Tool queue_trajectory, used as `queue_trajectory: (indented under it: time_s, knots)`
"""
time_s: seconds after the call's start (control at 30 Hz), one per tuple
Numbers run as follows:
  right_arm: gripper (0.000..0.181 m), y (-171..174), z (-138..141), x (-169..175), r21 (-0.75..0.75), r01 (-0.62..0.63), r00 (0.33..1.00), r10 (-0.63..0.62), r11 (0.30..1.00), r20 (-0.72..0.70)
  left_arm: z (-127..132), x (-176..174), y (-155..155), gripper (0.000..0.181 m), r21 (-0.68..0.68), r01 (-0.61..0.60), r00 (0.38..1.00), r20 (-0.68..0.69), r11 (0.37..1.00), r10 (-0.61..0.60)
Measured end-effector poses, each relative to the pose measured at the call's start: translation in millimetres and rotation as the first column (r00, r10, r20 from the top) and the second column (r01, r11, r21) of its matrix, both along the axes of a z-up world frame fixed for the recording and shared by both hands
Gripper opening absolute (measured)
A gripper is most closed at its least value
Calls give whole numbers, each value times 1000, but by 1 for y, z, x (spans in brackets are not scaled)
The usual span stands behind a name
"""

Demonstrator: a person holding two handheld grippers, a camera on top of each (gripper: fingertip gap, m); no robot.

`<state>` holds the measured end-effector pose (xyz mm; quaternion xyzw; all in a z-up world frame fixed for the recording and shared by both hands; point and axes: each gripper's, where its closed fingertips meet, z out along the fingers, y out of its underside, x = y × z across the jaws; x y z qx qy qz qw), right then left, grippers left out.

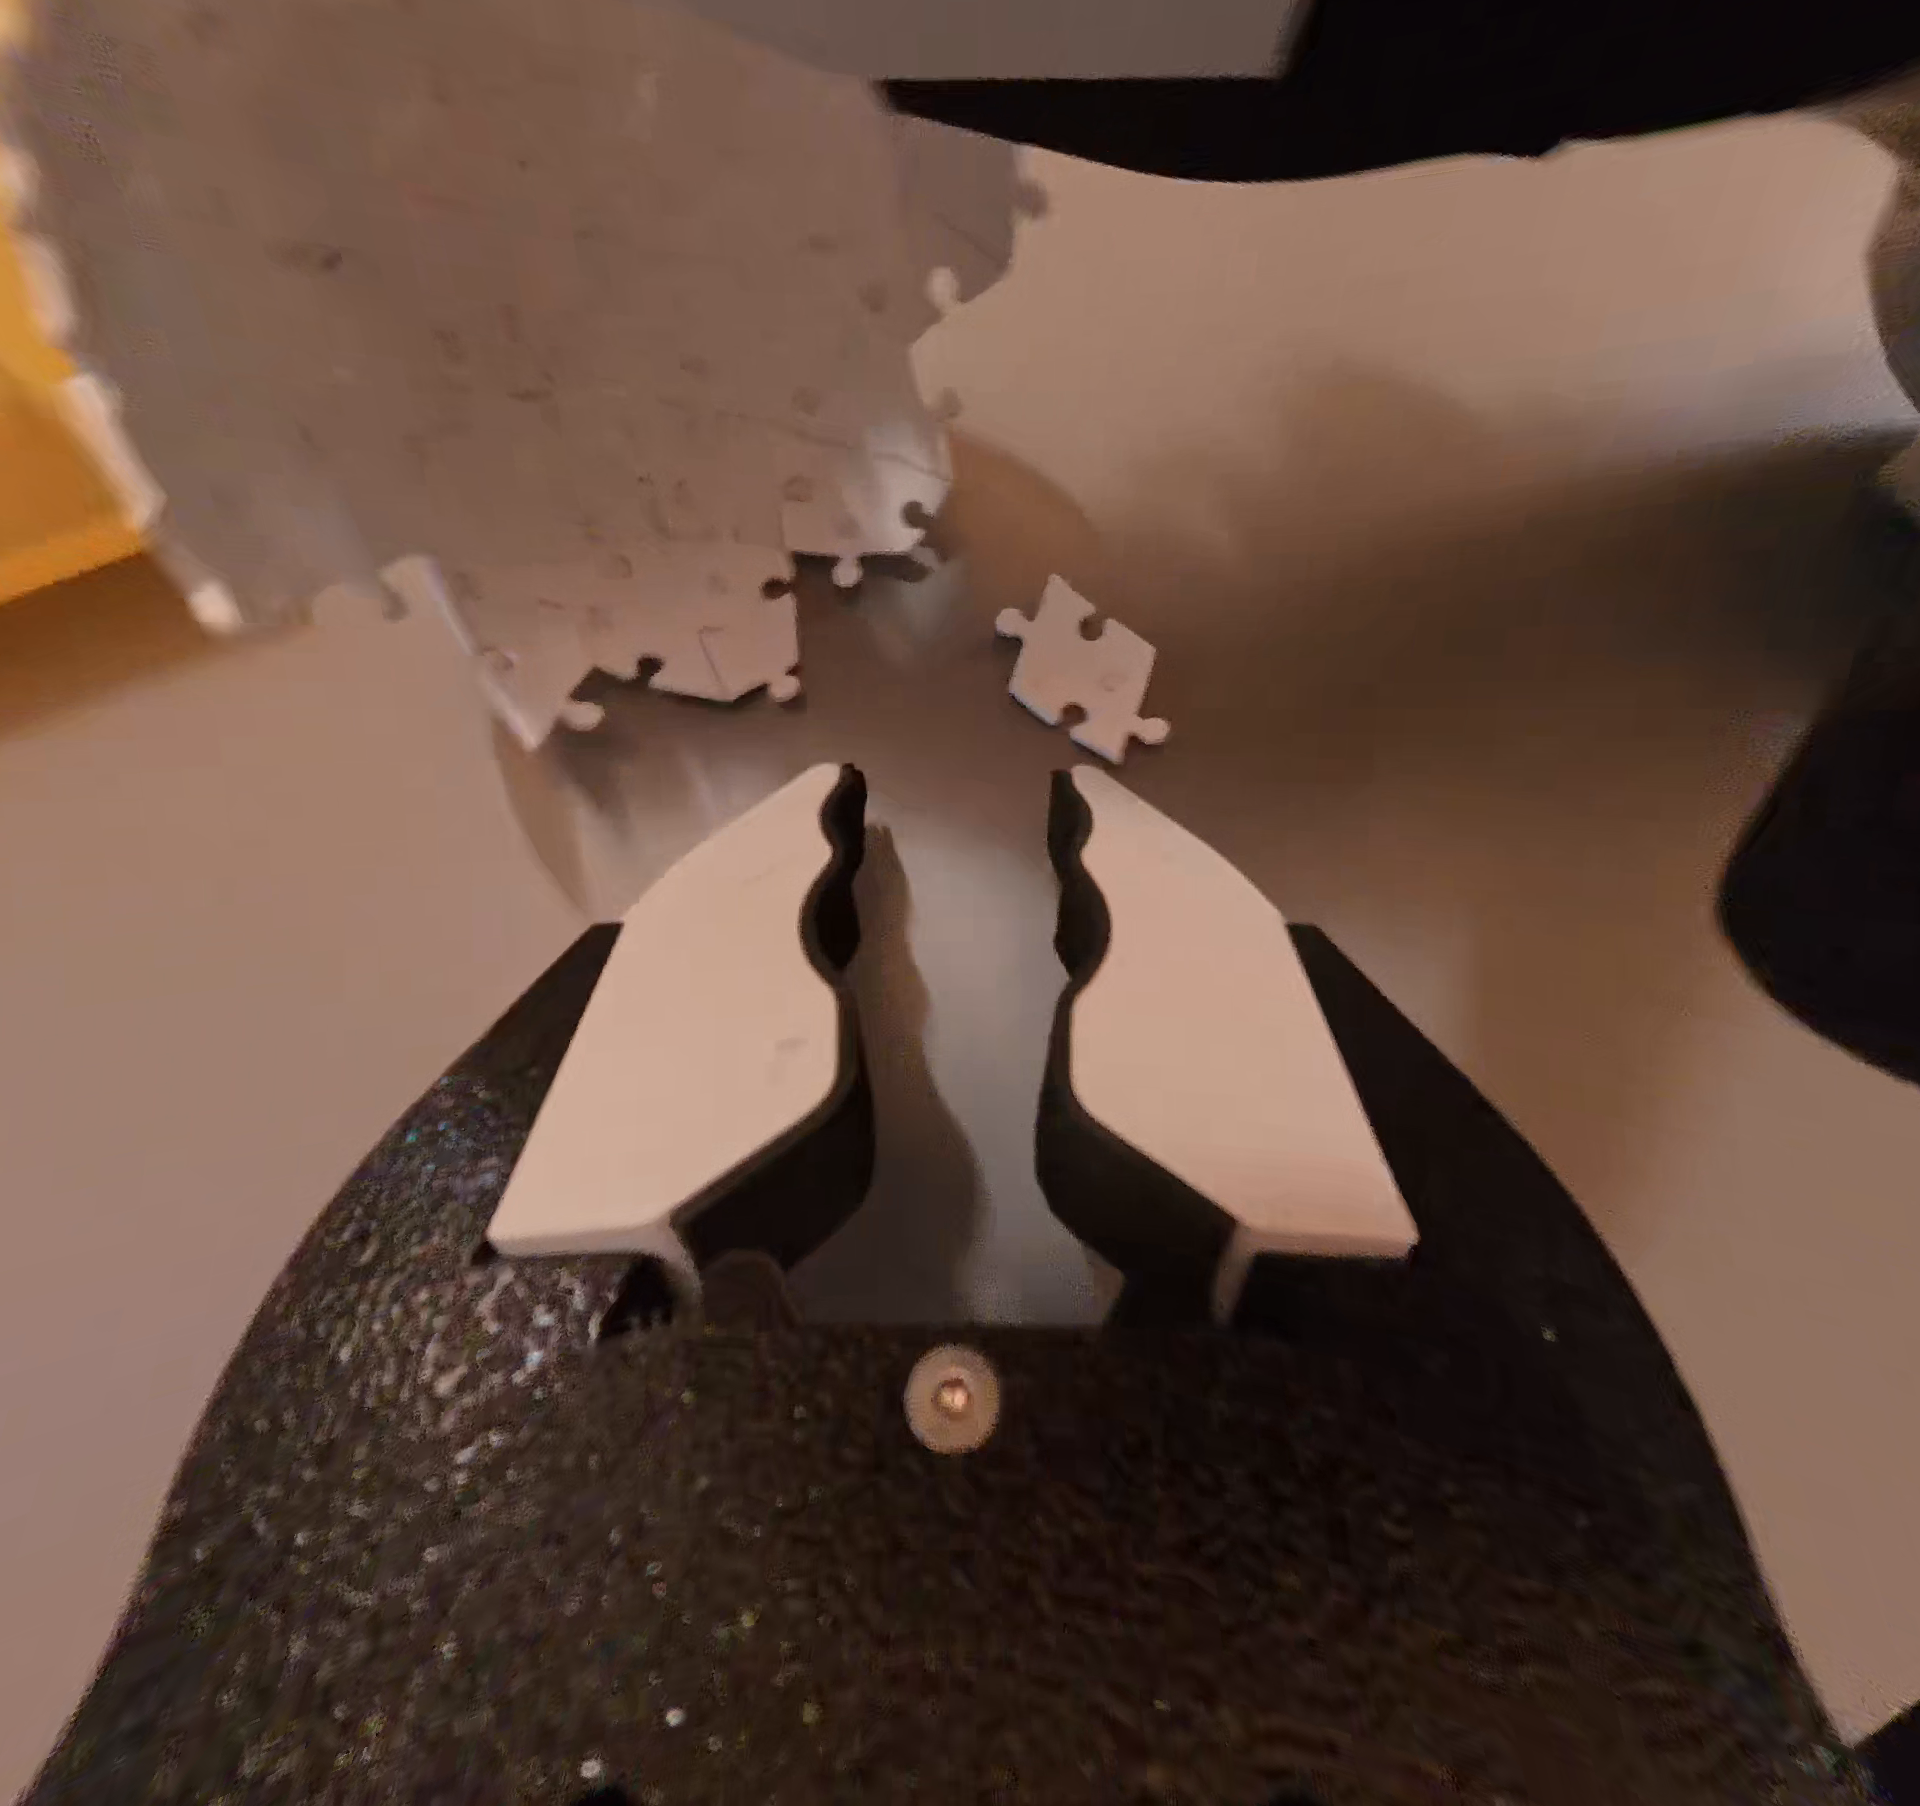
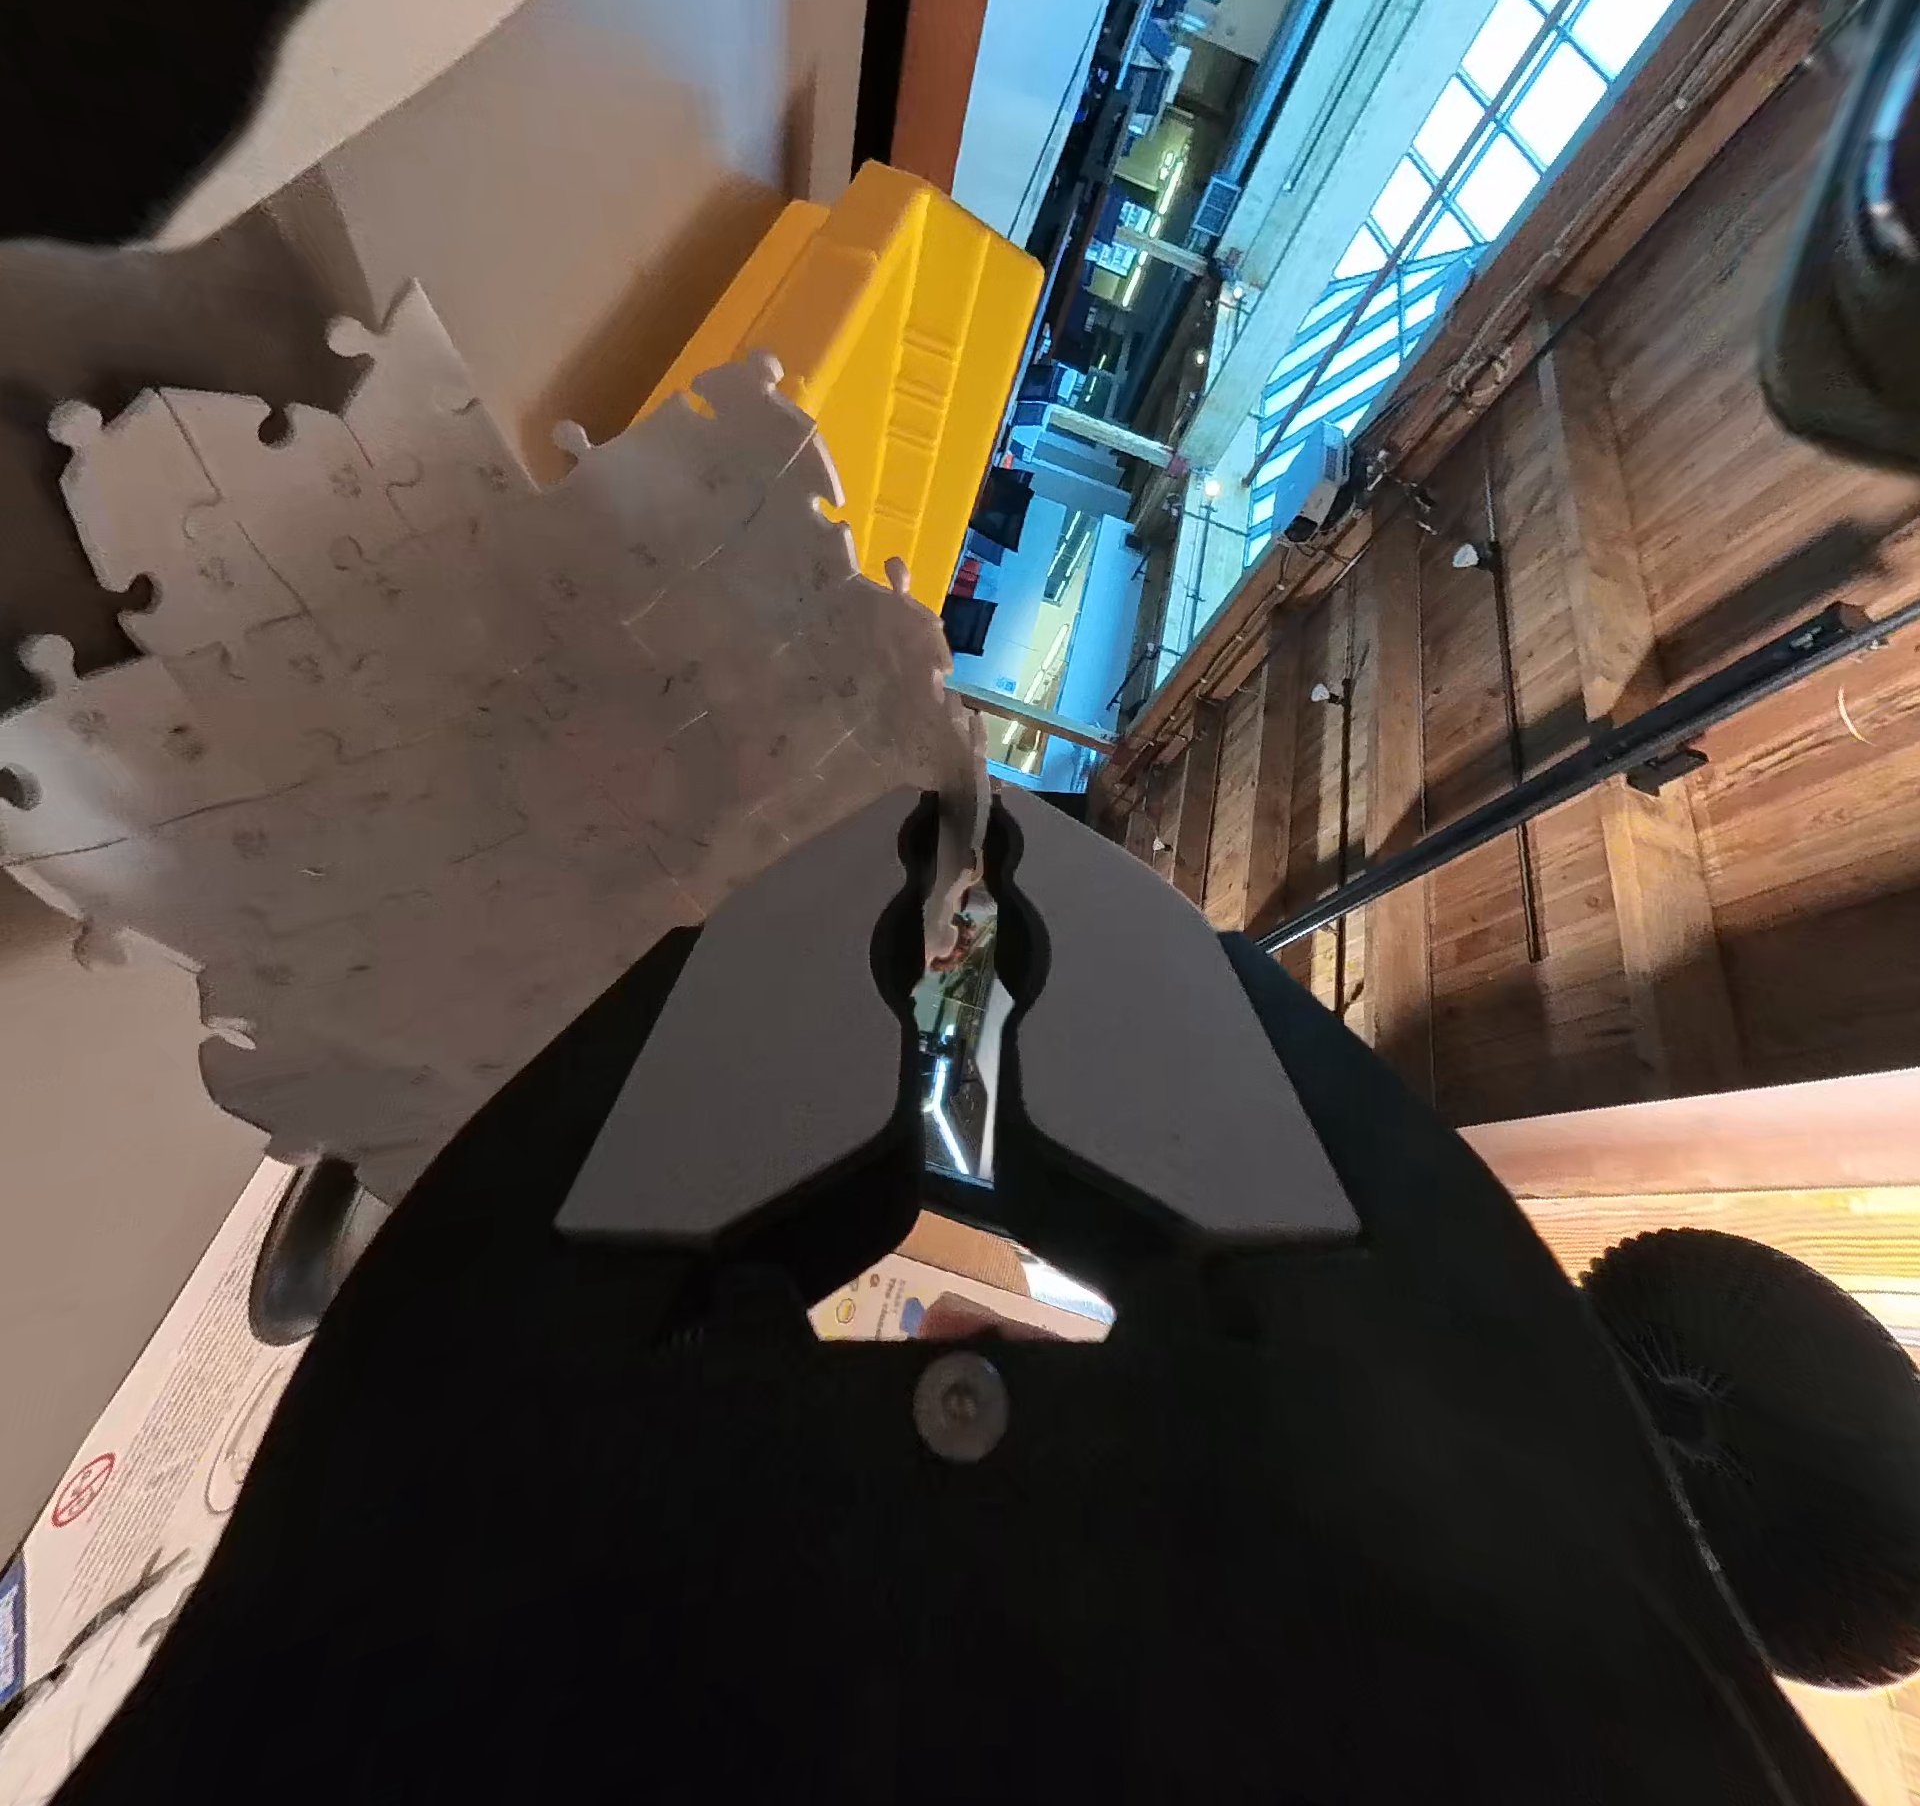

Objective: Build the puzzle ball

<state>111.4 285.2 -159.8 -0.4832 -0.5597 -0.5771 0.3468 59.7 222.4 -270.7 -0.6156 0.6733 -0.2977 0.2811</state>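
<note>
1. Gripping the edge of the puzzle shell, the right tongs pinch its rim edge-on between their dark pads; the curved white sheet of joined pieces fans out from the tips toward 9 to 10 o'clock in the right wrist view.
2. Shell's long axis in that view runs from about 8 o'clock up to 2 o'clock, knobbed edges facing 12 and 7 o'clock; surface bowed, back side toward the camera, faint marks on the pieces too small to make out.
3. Left tongs parted, nothing between the white fingers, hovering low over the pale worktop.
4. Loose puzzle piece lies flat on the worktop just beyond the left tips, at 1 o'clock from them, one knob pointing to 4 o'clock. Apart from the shell.
5. In the left wrist view the puzzle shell fills the 10 to 11 o'clock sector, blurred, its jagged lower edge near the tips at 11 o'clock; cannot tell whether it touches the worktop.
6. Yellow bin behind the shell at 12 o'clock in the right wrist view; also a yellow strip at 9 o'clock in the left.
</note>
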Motion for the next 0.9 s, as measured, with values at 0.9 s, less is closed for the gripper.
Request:
queue_trajectory:
  time_s: [0.9]
  knots:
    - [9,-5,0,6,103,-42,993,53,994,-108,-3,24,-8,26,58,20,1000,1,998,-20]
